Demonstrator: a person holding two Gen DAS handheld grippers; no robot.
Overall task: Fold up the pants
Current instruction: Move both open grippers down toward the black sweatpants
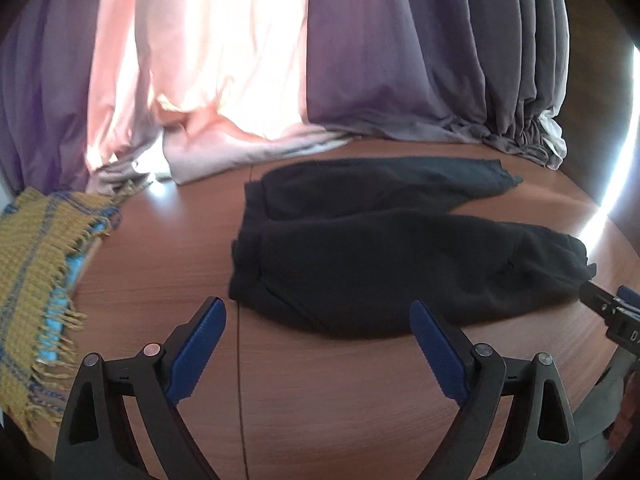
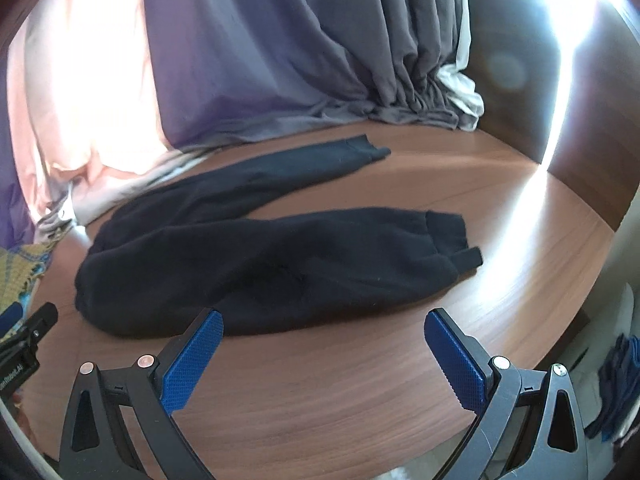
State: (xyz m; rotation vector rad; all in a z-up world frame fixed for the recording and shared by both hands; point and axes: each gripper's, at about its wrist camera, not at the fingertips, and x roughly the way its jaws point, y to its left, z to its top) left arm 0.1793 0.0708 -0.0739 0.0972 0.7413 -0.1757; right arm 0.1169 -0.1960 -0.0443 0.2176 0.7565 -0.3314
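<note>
Black, soft fleece-like pants [image 1: 400, 264] lie flat on the reddish-brown wood-grain table [image 1: 320, 400], waistband to the left, both legs running to the right. The far leg [image 2: 280, 168] angles away toward the curtains; the near leg [image 2: 320, 256] is wider and ends in a ribbed cuff [image 2: 448, 236] at the right. The two legs part toward the cuffs, with bare table between them.

The left gripper [image 1: 318, 316], black frame with blue ribbed pads, stands with its jaws spread wide over the near edge of the pants at the waistband end. Nothing is between the pads; they do not touch the fabric.

The right gripper [image 2: 322, 326], same build, is likewise spread wide and empty, just near of the pants' near edge at mid-length. Its tip also shows at the right edge of the left wrist view, beside the near cuff.

Beyond the pants, grey-purple curtains [image 1: 400, 60] and a pink, backlit curtain [image 1: 200, 60] pool onto the far table edge. A mustard-yellow woven cloth with blue stripes and a fringe [image 1: 36, 260] lies at the left edge of the table, well apart from the pants.
</note>
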